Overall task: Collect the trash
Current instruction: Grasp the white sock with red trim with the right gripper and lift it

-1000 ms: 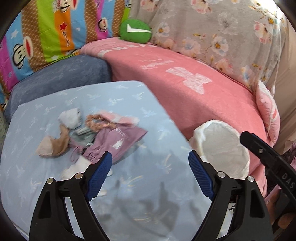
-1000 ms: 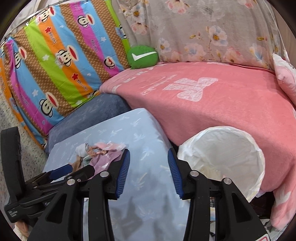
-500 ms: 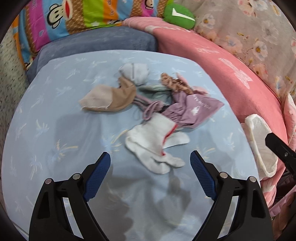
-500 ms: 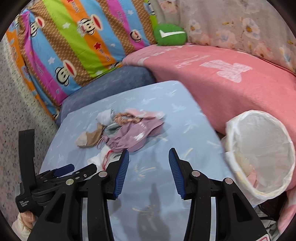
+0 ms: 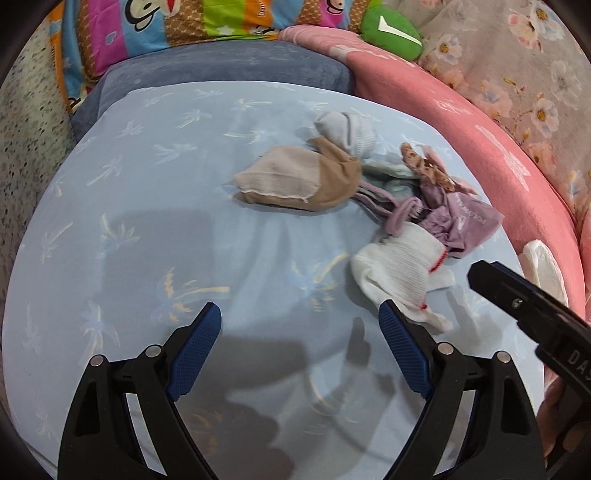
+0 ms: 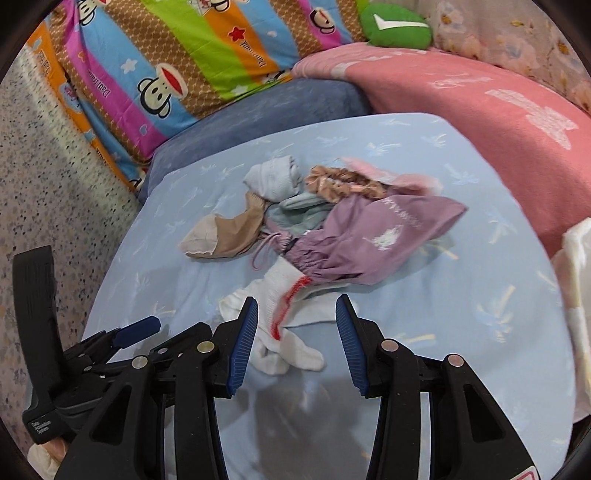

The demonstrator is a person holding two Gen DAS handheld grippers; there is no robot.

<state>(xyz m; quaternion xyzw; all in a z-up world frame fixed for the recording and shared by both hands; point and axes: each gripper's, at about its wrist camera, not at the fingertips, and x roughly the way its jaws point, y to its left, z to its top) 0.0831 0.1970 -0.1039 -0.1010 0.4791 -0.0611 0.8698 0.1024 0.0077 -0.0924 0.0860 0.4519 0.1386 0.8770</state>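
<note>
A heap of cloth scraps lies on the light blue tablecloth (image 5: 147,206): a white glove with red trim (image 5: 399,273) (image 6: 277,295), a tan stocking (image 5: 295,181) (image 6: 218,232), a pale blue sock (image 5: 347,133) (image 6: 275,181), a purple drawstring pouch (image 5: 461,218) (image 6: 373,236) and a brown scrunchie (image 6: 340,182). My left gripper (image 5: 299,332) is open and empty above the cloth, left of the glove. My right gripper (image 6: 297,332) is open, its jaws on either side of the glove's near end, just above it.
A white-lined trash bin (image 5: 543,266) (image 6: 576,280) stands at the table's right edge. A pink-covered sofa (image 6: 480,99), a blue cushion (image 5: 221,66), a striped monkey pillow (image 6: 177,48) and a green cushion (image 6: 395,26) surround the far side. Speckled floor (image 6: 48,184) lies to the left.
Both grippers have swung left from the bin and come down toward the heap. The right gripper's jaws now flank the white glove. Both stay open.
</note>
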